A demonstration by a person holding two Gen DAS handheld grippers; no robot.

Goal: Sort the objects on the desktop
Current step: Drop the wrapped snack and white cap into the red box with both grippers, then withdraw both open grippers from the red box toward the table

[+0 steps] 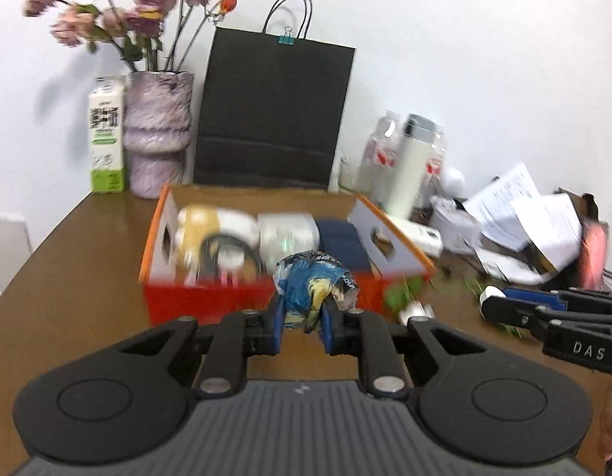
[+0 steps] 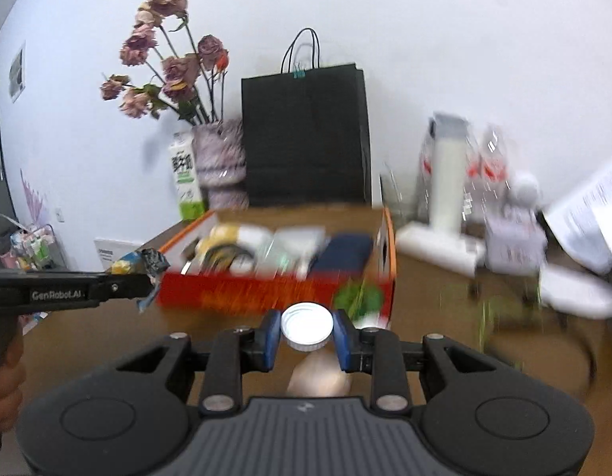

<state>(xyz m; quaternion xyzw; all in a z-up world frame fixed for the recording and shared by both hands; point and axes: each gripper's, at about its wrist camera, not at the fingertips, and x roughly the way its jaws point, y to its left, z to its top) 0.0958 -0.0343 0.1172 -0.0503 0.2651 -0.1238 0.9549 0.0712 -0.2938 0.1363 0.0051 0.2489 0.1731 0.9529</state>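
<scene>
Crumpled wrapper [image 1: 312,283] pinched in left tool [image 1: 302,323], white cap [image 2: 307,326] in right tool [image 2: 307,335]

the right gripper [image 2: 307,333] pinches a white ribbed bottle cap [image 2: 307,326] between its blue pads, above the brown table [image 2: 425,317]. just beyond it sits an orange cardboard box [image 2: 266,291] filled with blurred items, with a black paper bag [image 2: 306,135] and a vase of dried roses [image 2: 220,162] behind. at the left edge the left gripper [image 2: 149,277] holds a crumpled blue-and-yellow wrapper [image 2: 141,261].
</scene>
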